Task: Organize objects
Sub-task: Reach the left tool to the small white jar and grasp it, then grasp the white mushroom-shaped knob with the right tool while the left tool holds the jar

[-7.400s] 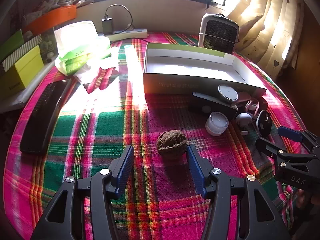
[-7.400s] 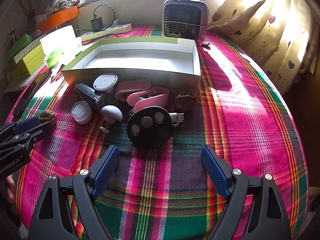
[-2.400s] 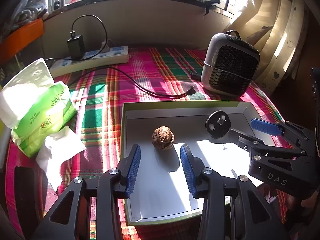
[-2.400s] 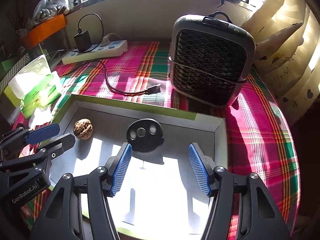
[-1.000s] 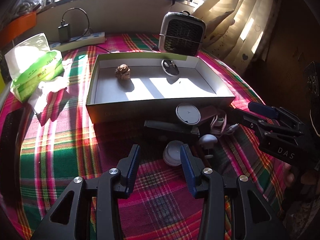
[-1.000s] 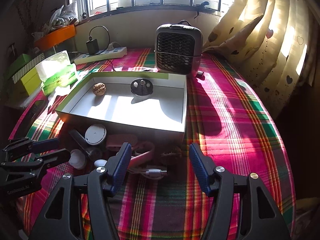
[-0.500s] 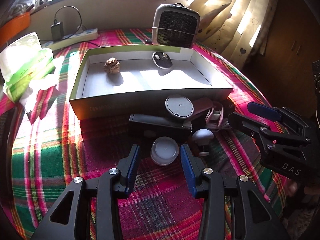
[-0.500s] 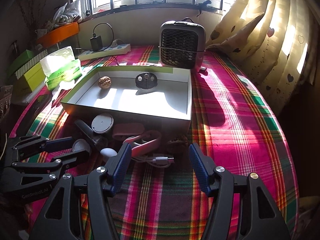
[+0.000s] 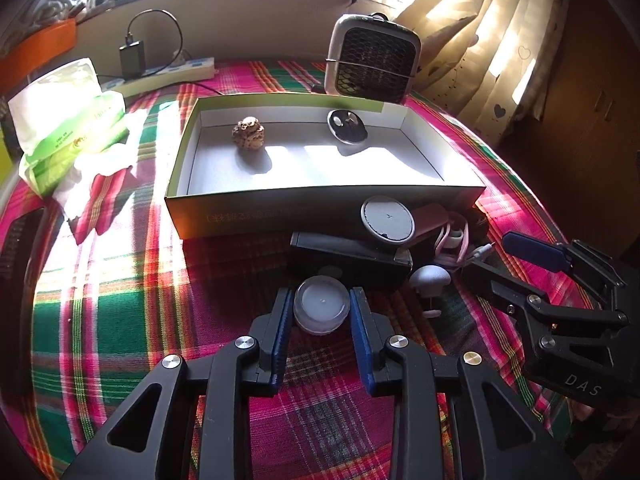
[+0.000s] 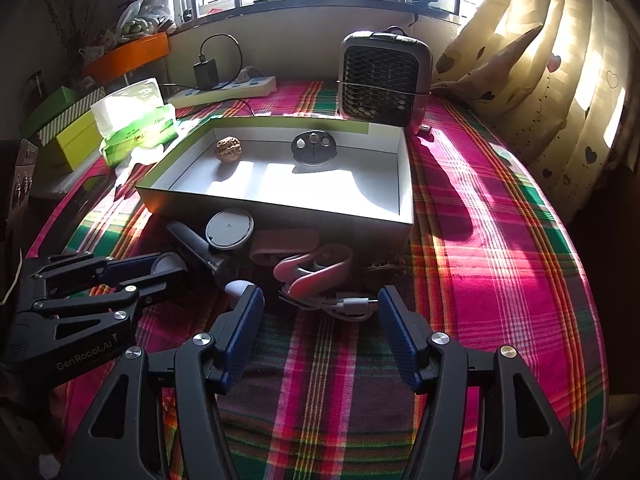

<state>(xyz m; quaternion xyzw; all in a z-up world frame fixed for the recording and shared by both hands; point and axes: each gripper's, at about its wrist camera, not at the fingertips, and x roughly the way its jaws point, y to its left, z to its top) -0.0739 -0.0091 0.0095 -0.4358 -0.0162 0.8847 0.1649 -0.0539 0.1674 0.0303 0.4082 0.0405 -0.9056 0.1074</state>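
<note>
An open white box [image 9: 444, 194] [image 10: 405, 184] holds a walnut [image 9: 249, 133] [image 10: 228, 147] and a black round disc [image 9: 347, 126] [image 10: 314, 147]. In front of it lie a grey round puck [image 9: 387, 220] [image 10: 229, 228], a black bar [image 9: 348, 258], pink clips [image 10: 316, 268], a white cable [image 10: 346, 305] and a small white knob [image 9: 430, 278]. My left gripper [image 9: 321, 310] has its pads against both sides of a small white jar [image 9: 321, 307] on the cloth. My right gripper [image 10: 320, 312] is open and empty, just before the cable and clips.
A small grey heater [image 9: 372, 60] [image 10: 386, 80] stands behind the box. A green tissue pack [image 9: 68, 120] [image 10: 138, 124] lies at the left, a power strip [image 10: 224, 90] at the back. A black keyboard [image 9: 16, 276] lies at the left edge.
Both grippers came back from the box to the pile in front of it. My left gripper has moved forward and closed around the white jar. My right gripper has edged toward the cable.
</note>
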